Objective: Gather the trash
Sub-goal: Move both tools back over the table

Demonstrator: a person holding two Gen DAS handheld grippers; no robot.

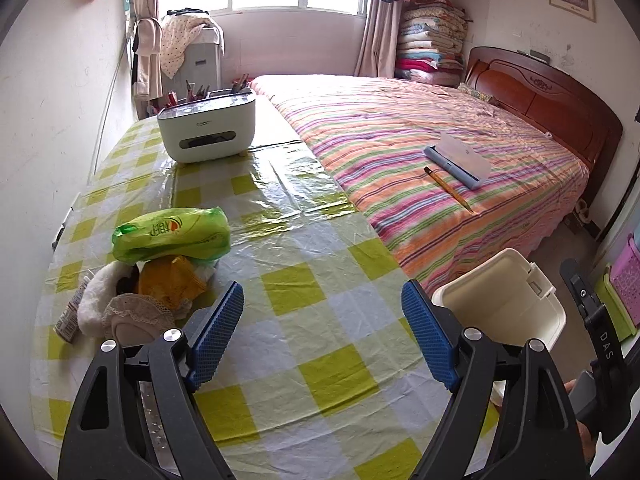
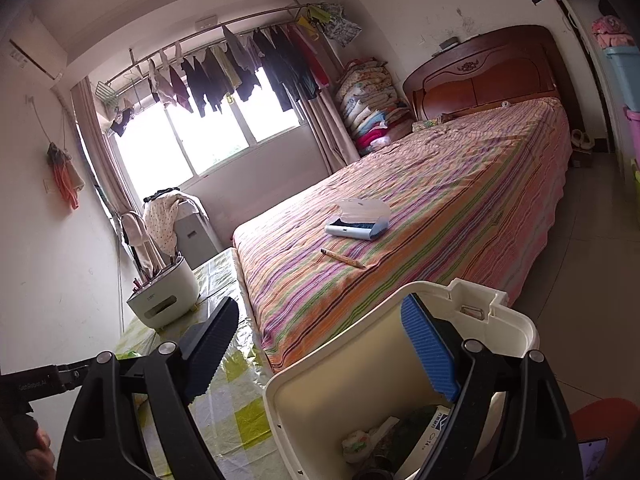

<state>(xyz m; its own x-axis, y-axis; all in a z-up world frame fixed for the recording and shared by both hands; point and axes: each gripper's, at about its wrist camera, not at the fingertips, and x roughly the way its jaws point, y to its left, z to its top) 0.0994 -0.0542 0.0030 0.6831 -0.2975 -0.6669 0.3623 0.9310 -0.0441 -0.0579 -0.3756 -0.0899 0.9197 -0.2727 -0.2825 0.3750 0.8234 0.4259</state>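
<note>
Beside the cream bin (image 2: 400, 364), which is standing off the edge of the checked table (image 1: 320, 360) nearest the striped bed (image 1: 440, 140), you are working with 2 empty claws. The bin is already holding some scraps at its bottom, and the remaining trash pile (image 1: 160, 276) is sitting on the table well away from the bin, toward the wall: a green plastic bag (image 1: 172, 234) lying on top of yellow and white crumpled wrappers, with a small tube (image 1: 74, 308) just beside them.

Several things could be going wrong for you from here. The pile is loose and stacked, so a pinch on the green bag alone is likely leaving the wrappers behind or dragging them off the table. The slick plastic cloth may be letting pieces slide away from the pads. The right claw is hovering over the bin's rim, so a careless swing could be knocking the bin over and spilling what it holds.

Your left gripper (image 1: 322, 332) is pointing down at the table near the pile, its jaws standing wide with nothing between them. Your right gripper (image 2: 320, 344) is aiming nearly level toward the bed, rolled to one side, jaws also wide, 1 pad hanging over the bin's opening and gripping nothing.
</note>
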